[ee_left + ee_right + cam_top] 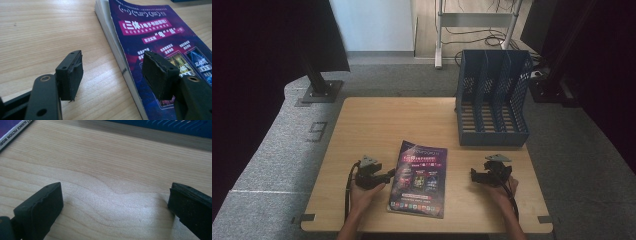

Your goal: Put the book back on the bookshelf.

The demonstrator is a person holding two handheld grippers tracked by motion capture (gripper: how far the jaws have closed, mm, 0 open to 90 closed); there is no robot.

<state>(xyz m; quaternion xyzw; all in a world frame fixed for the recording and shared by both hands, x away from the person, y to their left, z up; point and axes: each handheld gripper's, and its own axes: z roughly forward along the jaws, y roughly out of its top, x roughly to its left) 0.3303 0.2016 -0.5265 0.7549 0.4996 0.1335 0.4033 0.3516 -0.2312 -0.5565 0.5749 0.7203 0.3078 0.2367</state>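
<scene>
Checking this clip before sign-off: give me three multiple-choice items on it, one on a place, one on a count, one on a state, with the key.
1. Where does the purple-covered paperback magazine lie on the light wooden table?
A. inside the file rack
B. flat between the two grippers
C. on the grey floor

2. How many slots has the blue perforated plastic file rack?
A. one
B. three
C. six

3. How do the jaws of the left gripper stand?
A. open, astride the magazine's edge
B. clamped on the rack
C. shut, nothing between

Key: 1 B, the high view shows it flat between left gripper and right gripper. 2 B, two dividers make three slots. 3 A, the pads stand apart, one over the cover.
</scene>
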